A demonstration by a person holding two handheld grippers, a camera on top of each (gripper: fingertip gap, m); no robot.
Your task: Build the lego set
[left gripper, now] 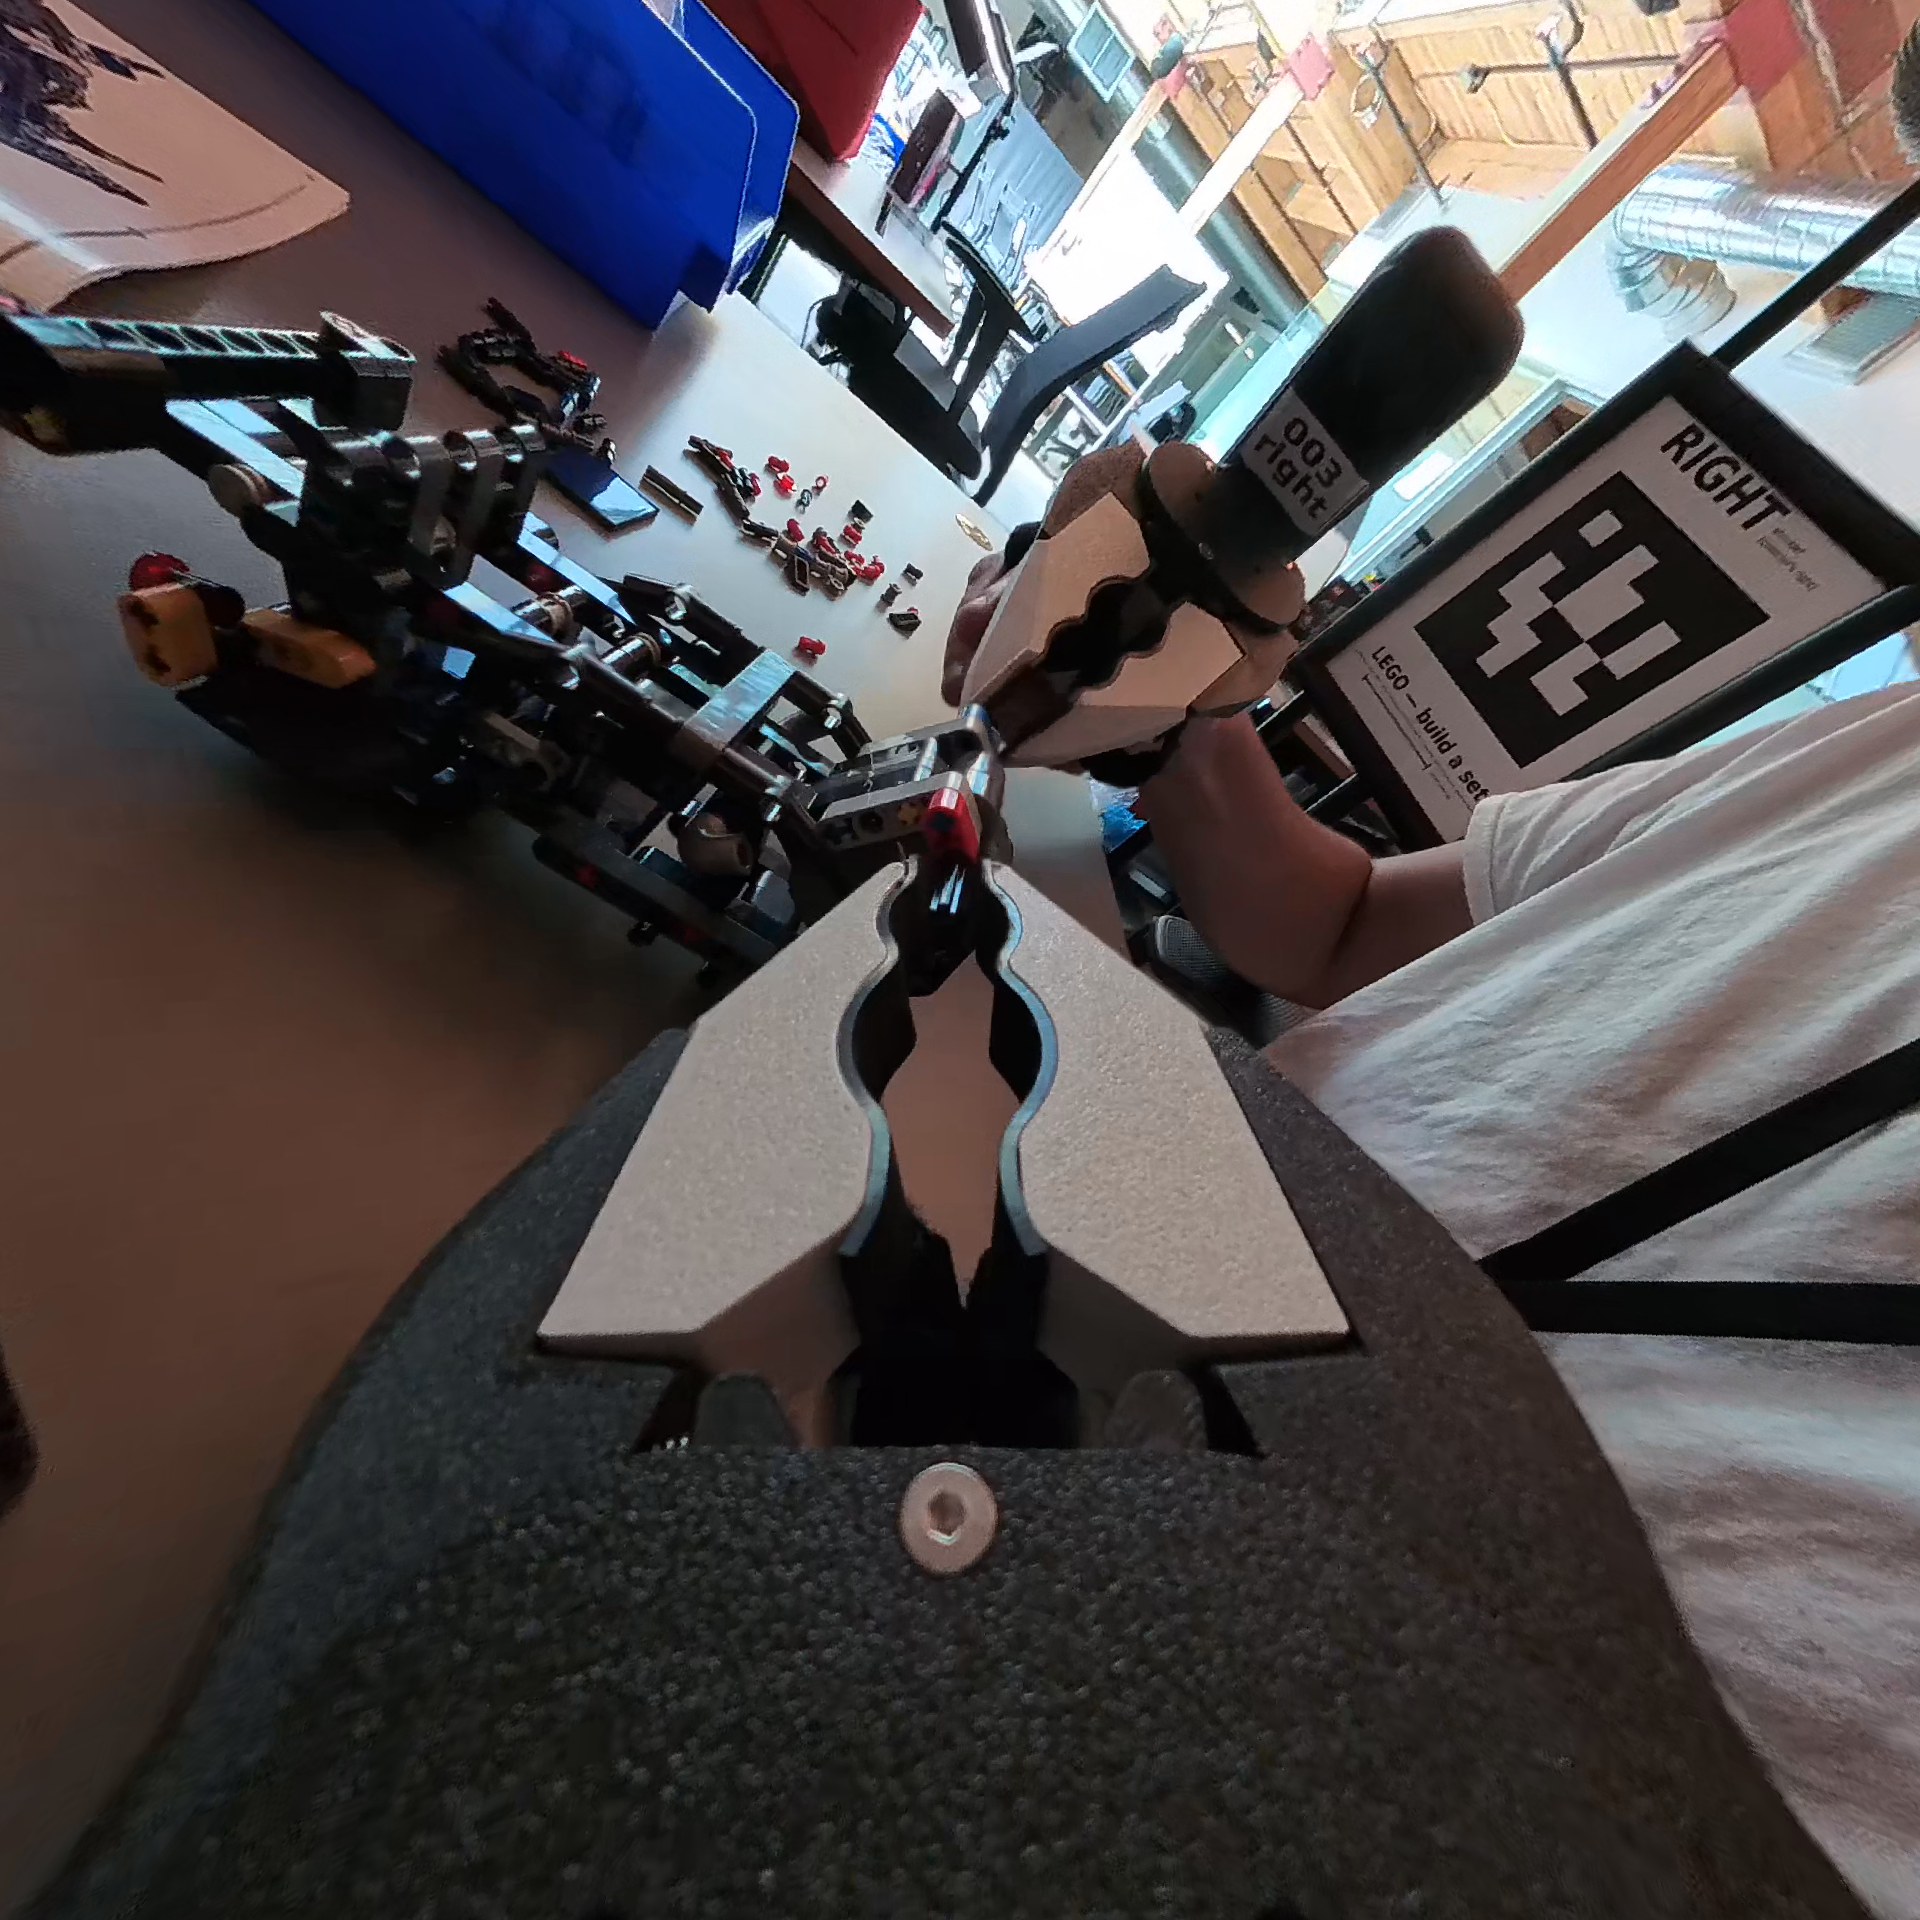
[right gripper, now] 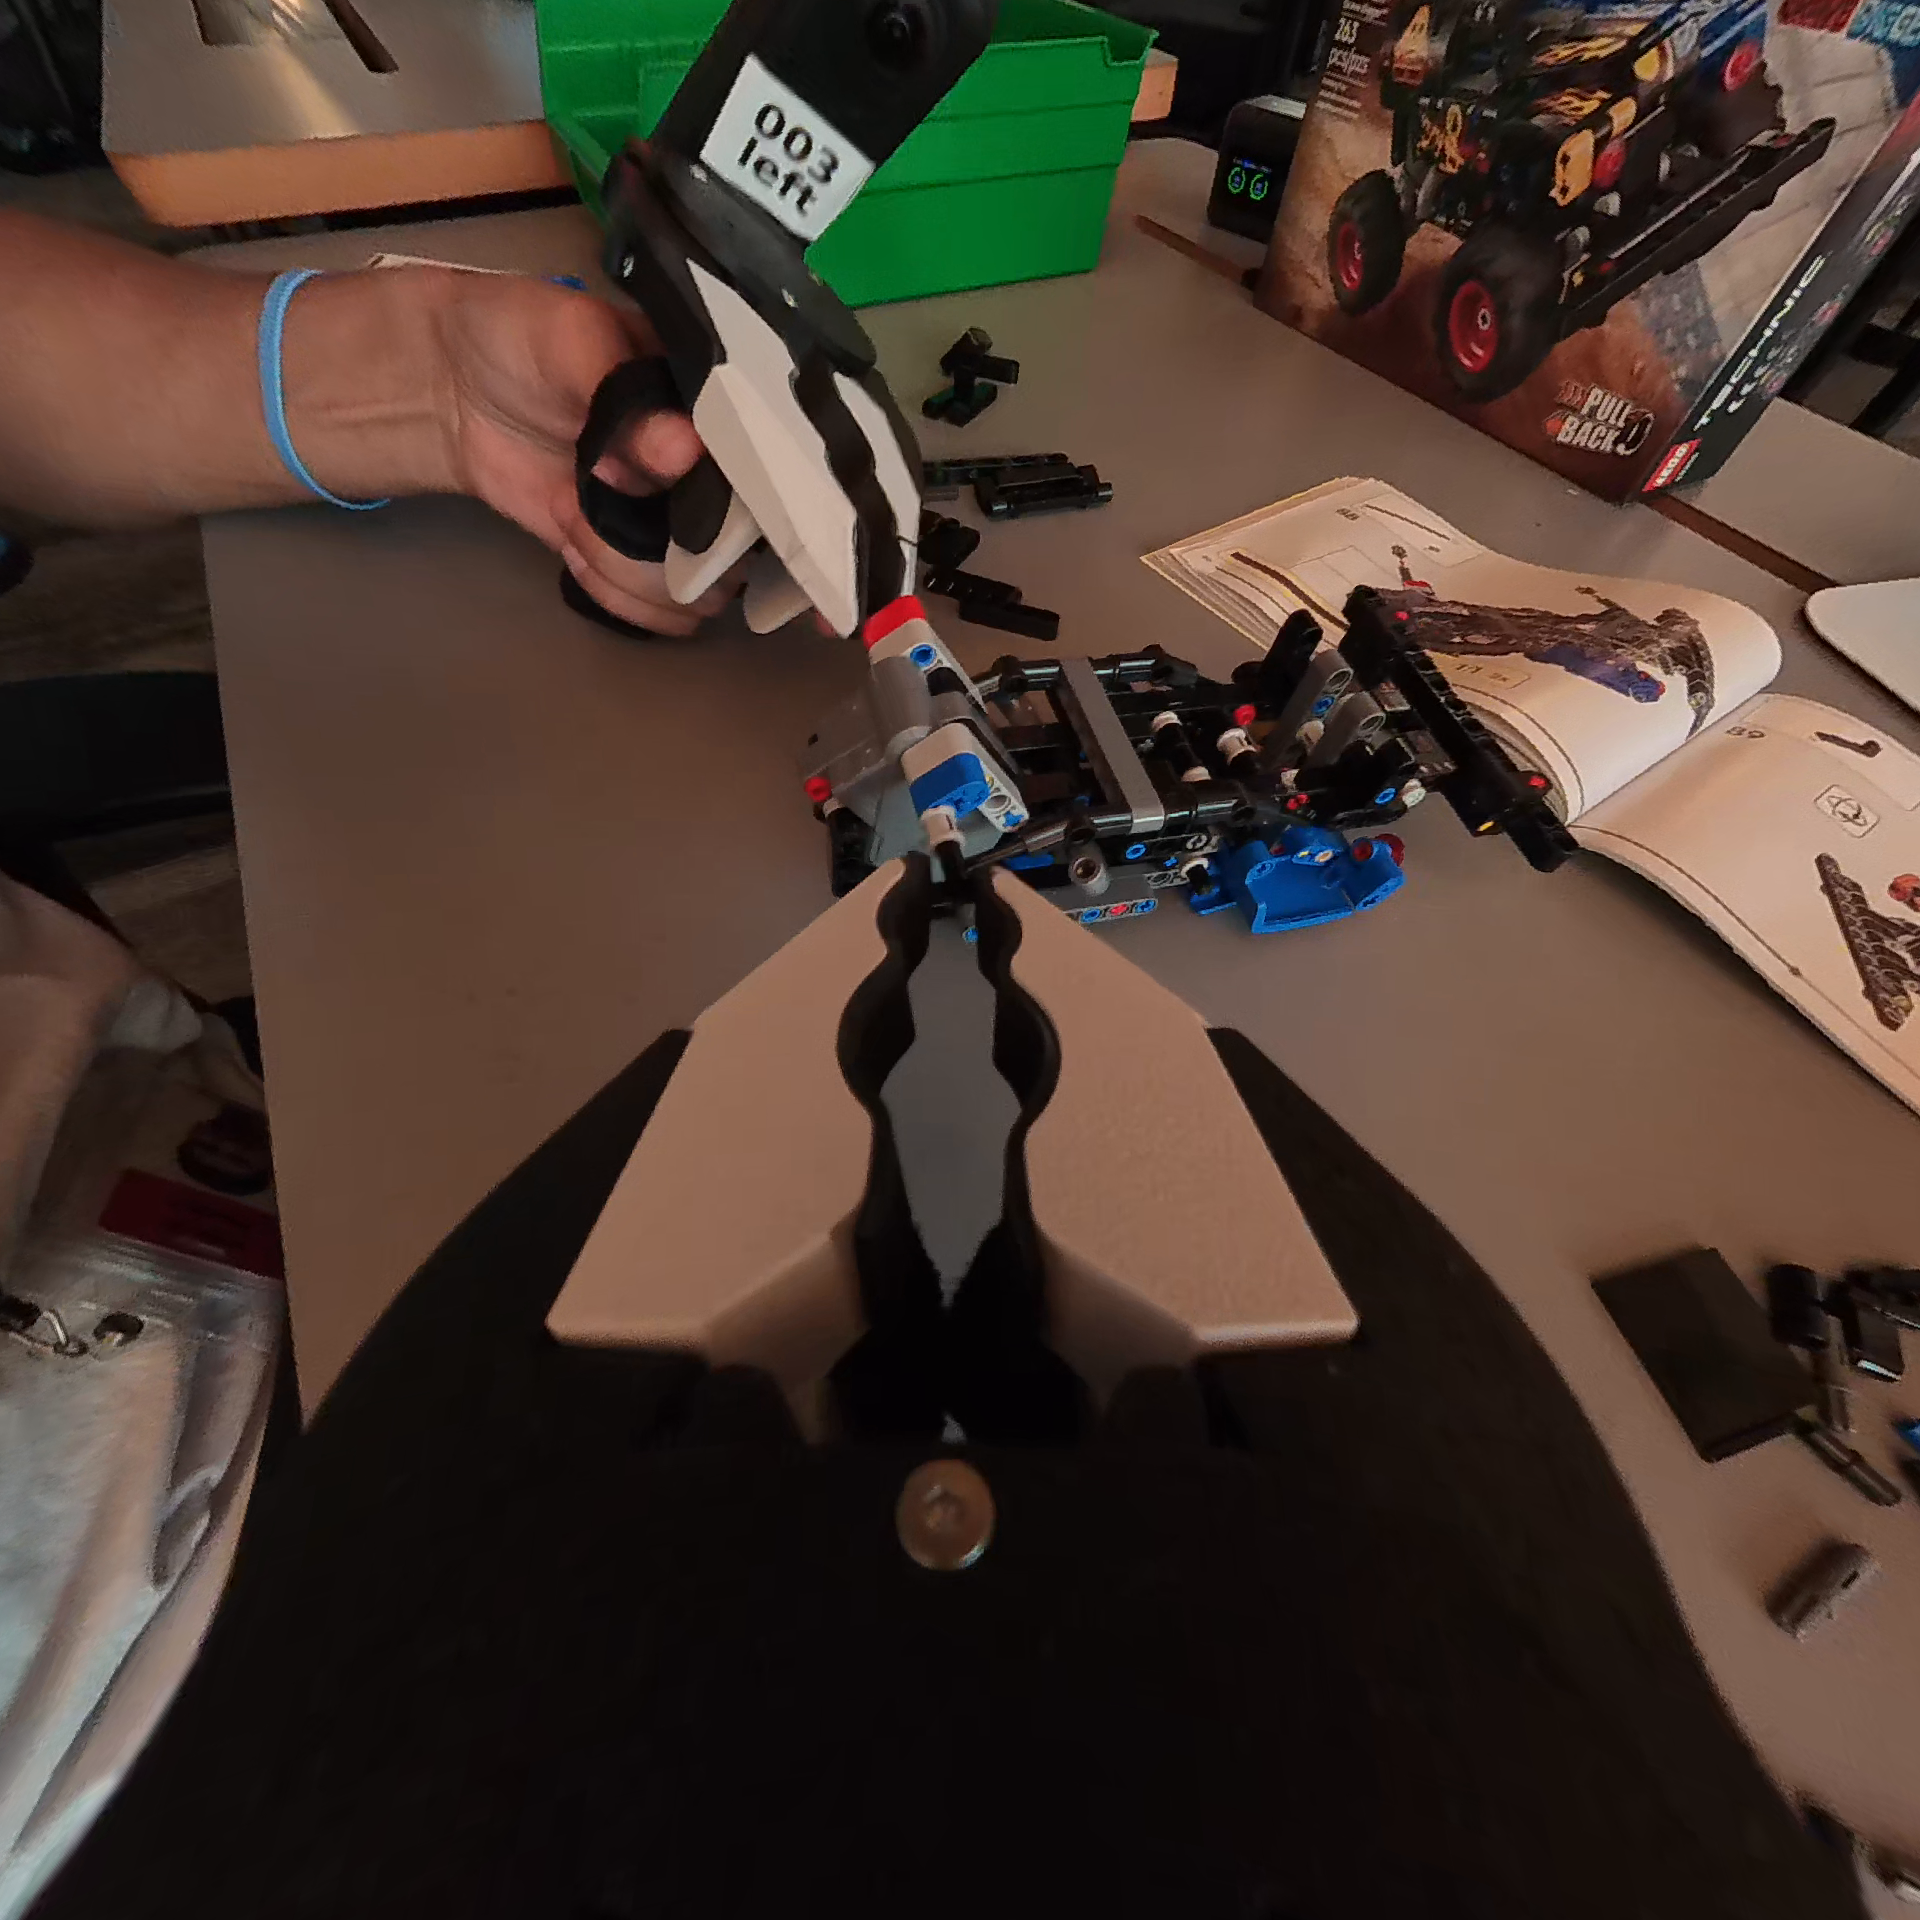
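Note:
A partly built black, grey and blue lego chassis (right gripper: 1143, 769) lies on the grey table (right gripper: 520, 727); it also shows in the left wrist view (left gripper: 468, 623). Its near end carries a grey block (right gripper: 899, 717) with a red piece (right gripper: 894, 620) on top. My left gripper (left gripper: 940, 888) is shut on that red piece (left gripper: 951, 821); in the right wrist view it (right gripper: 868, 618) comes down from above. My right gripper (right gripper: 948, 883) is shut on a thin black pin (right gripper: 943, 847) sticking out of the block's blue corner. It (left gripper: 982, 753) meets the block from the opposite side.
An open instruction booklet (right gripper: 1621, 686) and the set's box (right gripper: 1558, 208) lie right of the chassis, a green bin (right gripper: 987, 156) behind. Loose black parts (right gripper: 997, 488), more parts (right gripper: 1766, 1351), red and black pieces (left gripper: 821, 540), a blue bin (left gripper: 571, 135), a framed marker sign (left gripper: 1590, 613). The tips of one gripper are about 7 cm away from the tips of the other.

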